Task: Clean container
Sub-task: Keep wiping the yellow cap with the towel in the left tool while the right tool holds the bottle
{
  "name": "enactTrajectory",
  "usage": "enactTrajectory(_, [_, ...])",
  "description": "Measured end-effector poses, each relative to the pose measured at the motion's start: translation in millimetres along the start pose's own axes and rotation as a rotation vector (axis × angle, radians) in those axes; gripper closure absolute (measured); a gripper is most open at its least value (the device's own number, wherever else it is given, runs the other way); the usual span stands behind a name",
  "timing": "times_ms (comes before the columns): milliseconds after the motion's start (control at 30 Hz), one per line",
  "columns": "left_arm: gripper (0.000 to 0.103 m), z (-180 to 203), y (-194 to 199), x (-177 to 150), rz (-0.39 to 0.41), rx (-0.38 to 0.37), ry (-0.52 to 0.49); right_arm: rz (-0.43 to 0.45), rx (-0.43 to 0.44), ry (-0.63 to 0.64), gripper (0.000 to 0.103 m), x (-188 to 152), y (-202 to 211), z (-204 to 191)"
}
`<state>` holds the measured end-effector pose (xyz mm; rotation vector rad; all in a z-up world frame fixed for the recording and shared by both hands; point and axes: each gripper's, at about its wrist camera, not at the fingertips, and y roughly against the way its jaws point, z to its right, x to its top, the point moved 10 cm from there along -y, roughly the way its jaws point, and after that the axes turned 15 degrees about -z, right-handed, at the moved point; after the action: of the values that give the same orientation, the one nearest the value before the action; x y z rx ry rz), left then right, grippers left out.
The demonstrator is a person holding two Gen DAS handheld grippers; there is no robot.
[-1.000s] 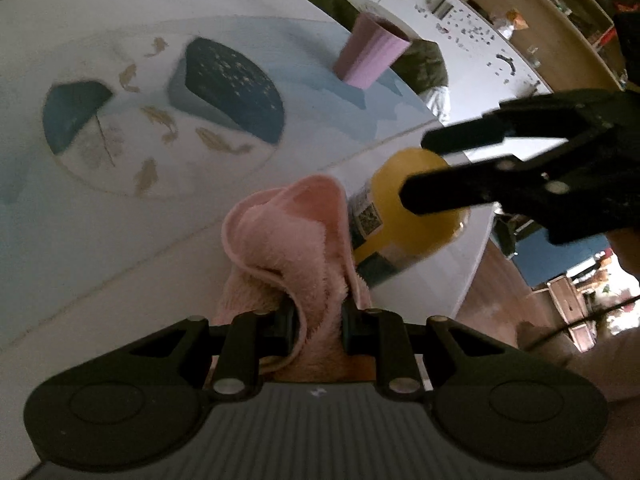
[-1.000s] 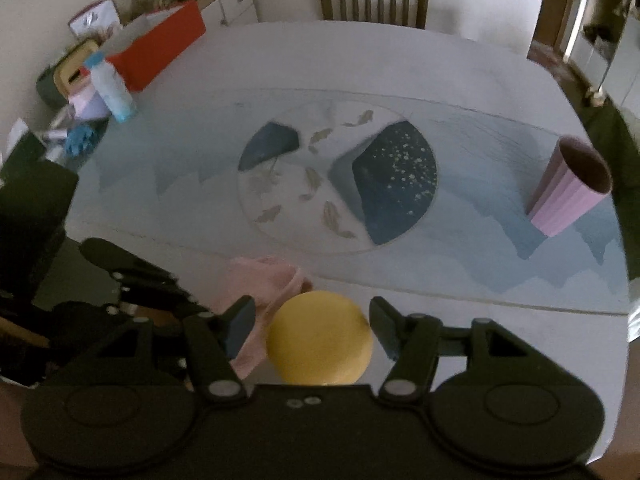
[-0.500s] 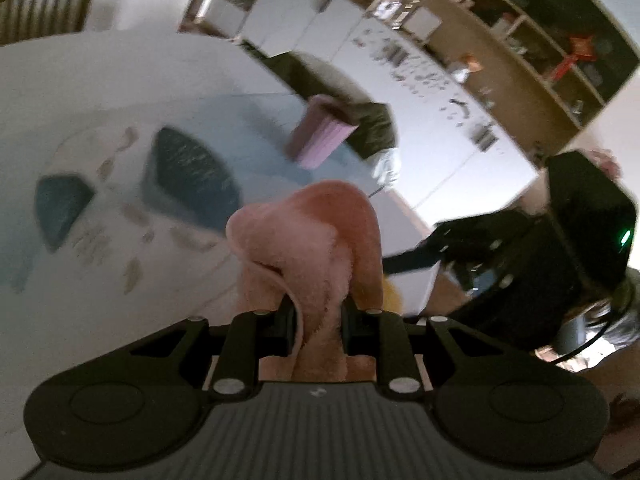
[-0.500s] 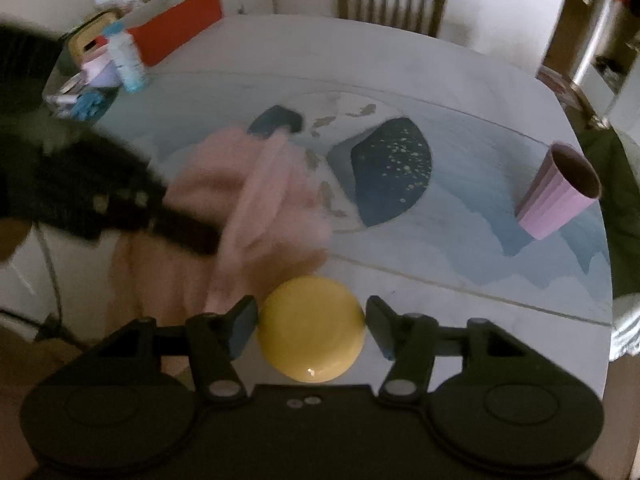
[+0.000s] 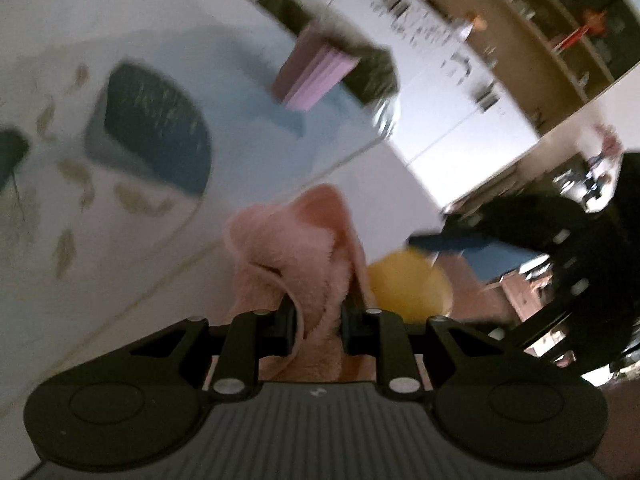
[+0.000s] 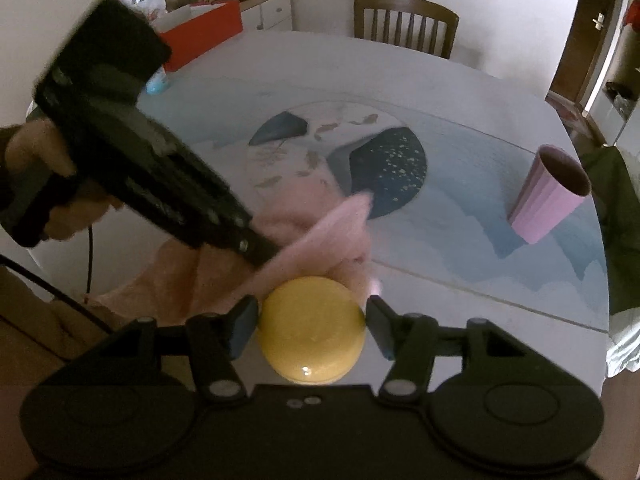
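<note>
Our left gripper [image 5: 316,322] pinches a fluffy pink cloth [image 5: 298,248]. Our right gripper [image 6: 310,326] squeezes the round, shiny yellow container [image 6: 311,342], which the cloth touches. A ribbed purple cup [image 6: 550,200] stands on the table [image 6: 460,92].

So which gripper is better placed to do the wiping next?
The left gripper: its jaws are shut on the pink cloth, which lies against the yellow container. The right gripper is occupied clamping that container, so it probably just steadies it.

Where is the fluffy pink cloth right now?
The pink cloth is pinched in the left hand-held gripper, draped against the yellow container, near the table's front edge.
</note>
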<state>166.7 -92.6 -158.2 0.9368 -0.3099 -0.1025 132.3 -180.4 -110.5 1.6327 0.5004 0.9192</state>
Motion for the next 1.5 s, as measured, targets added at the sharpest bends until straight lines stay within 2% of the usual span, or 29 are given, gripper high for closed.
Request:
enactTrajectory(100, [0.082,-13.7,-17.3,-12.4,-0.043,0.026,0.028,0.005,0.004,-0.004,0.044,-1.5,1.3,1.4])
enactTrajectory(200, [0.082,-28.3,-21.8,-21.5,-0.048,0.027,0.08,0.002,-0.004,0.015,0.044,-0.9,0.2,2.0])
enactTrajectory(467, [0.082,-39.4,7.2,-37.1,0.039,0.036,0.143,-0.064,-0.065,0.048,0.04,2.3,-4.5,-1.9])
enactTrajectory(533, [0.082,-43.9,13.2,-42.1,0.056,0.034,0.166,-0.106,-0.08,0.036,0.041,0.9,-10.6,-0.8])
enactTrajectory(633, [0.082,-48.9,23.0,-49.7,0.085,0.038,0.191,-0.12,-0.074,0.016,0.043,0.1,-14.6,1.9])
enactTrajectory(767, [0.082,-52.5,41.1,-52.7,0.131,0.042,0.212,-0.099,-0.055,-0.004,0.043,2.8,-13.4,3.3])
enactTrajectory(867, [0.082,-53.0,62.7,-51.4,0.177,0.049,0.211,-0.048,-0.032,-0.011,0.043,11.4,-12.6,0.3])
enactTrajectory(967, [0.082,-53.9,88.9,-47.7,0.23,0.069,0.201,0.015,0.006,-0.031,0.043,24.3,-16.0,-5.2])
enactTrajectory(1067, [0.082,-52.6,112.6,-41.8,0.283,0.091,0.193,0.117,0.042,-0.026,0.043,37.1,-17.7,-14.6])
enactTrajectory(1167, [0.082,-46.3,123.4,-32.8,0.304,0.087,0.169,0.145,0.051,-0.016,0.043,41.9,-23.2,-21.2])
enactTrajectory(1333, [0.082,-21.6,112.1,-14.8,0.264,0.069,0.061,0.146,0.055,0.049,0.043,38.8,-21.3,-26.8])
enactTrajectory(1433, [0.082,-2.5,91.5,-2.1,0.207,0.078,-0.042,0.152,0.057,0.101,0.043,32.0,-18.8,-31.6])
enactTrajectory(1500, [0.082,1.6,75.8,3.2,0.17,0.078,-0.069,0.158,0.052,0.134,0.043,27.7,-17.9,-34.9])
